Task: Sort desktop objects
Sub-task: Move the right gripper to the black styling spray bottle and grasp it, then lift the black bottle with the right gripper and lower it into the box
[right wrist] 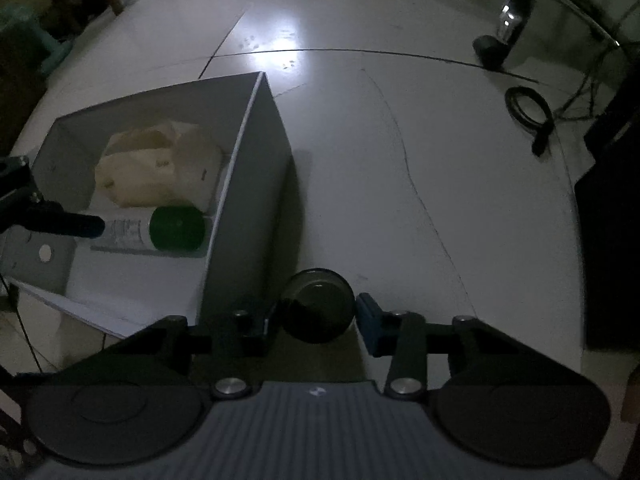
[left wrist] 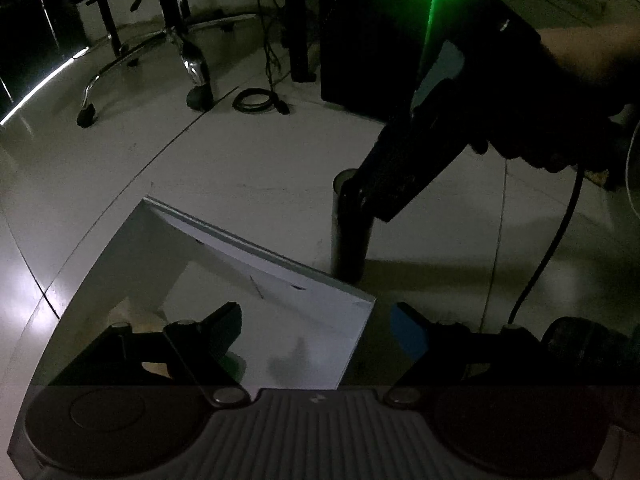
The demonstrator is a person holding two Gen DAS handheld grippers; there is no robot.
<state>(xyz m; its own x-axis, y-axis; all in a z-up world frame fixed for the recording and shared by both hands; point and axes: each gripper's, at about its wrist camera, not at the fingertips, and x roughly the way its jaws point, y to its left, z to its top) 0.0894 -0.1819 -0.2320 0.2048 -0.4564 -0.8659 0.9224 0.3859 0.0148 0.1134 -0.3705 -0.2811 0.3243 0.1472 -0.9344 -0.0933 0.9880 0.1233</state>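
Observation:
A dark cylinder (right wrist: 320, 304) stands upright on the pale floor just right of a grey open box (right wrist: 256, 184). My right gripper (right wrist: 316, 324) is open, its fingers on either side of the cylinder's top; it also shows in the left wrist view (left wrist: 356, 196) at the cylinder (left wrist: 352, 236). The box holds a green-capped bottle (right wrist: 160, 228) lying on its side and a cream bag (right wrist: 156, 164). My left gripper (left wrist: 316, 328) is open and empty over the box's near corner (left wrist: 360, 320); one of its fingers (right wrist: 76, 224) shows above the bottle.
An office chair base (left wrist: 160, 52) and a coiled black cable (left wrist: 256, 100) lie on the floor beyond. A dark cabinet (left wrist: 360, 40) stands at the right. A cable (left wrist: 548, 248) trails from the right gripper. The room is dim.

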